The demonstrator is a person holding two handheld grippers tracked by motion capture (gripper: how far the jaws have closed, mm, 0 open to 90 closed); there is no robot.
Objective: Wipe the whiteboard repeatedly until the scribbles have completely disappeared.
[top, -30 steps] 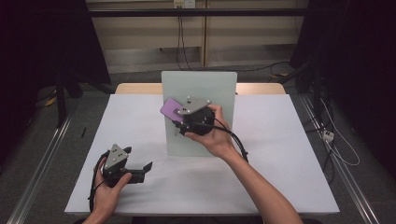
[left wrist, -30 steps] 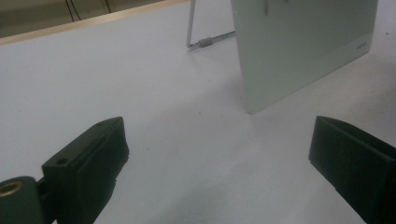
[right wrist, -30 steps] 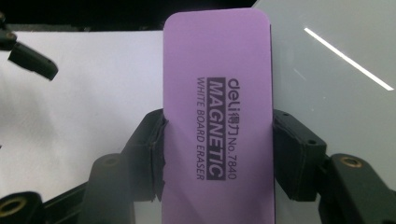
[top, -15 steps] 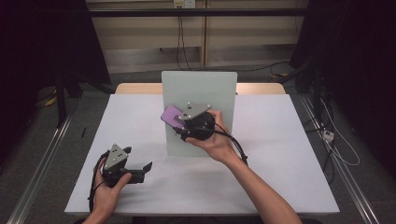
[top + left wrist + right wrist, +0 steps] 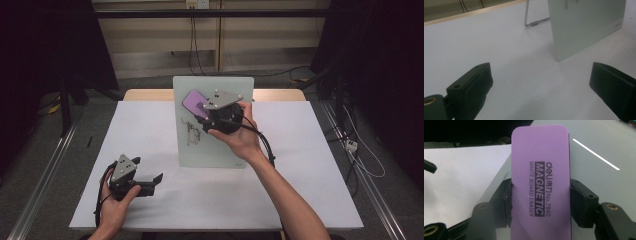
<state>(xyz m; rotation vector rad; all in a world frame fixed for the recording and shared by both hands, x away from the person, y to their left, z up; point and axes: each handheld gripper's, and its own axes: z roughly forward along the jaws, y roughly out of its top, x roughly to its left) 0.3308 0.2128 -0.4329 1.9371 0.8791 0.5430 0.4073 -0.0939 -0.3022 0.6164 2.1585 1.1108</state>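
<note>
Right gripper view is revealing the purple eraser [image 5: 540, 182] label while jaws are clamping it; left gripper [image 5: 145, 181] is resting released, whiteboard [image 5: 586, 25] scribbles cropped.

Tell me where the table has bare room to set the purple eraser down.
Bare table lies right of the whiteboard, out to the right edge, and left of it toward the far-left corner. The near strip is free except where the left tool rests. Crowded: the board's front, where the right tool holds the eraser.
</note>
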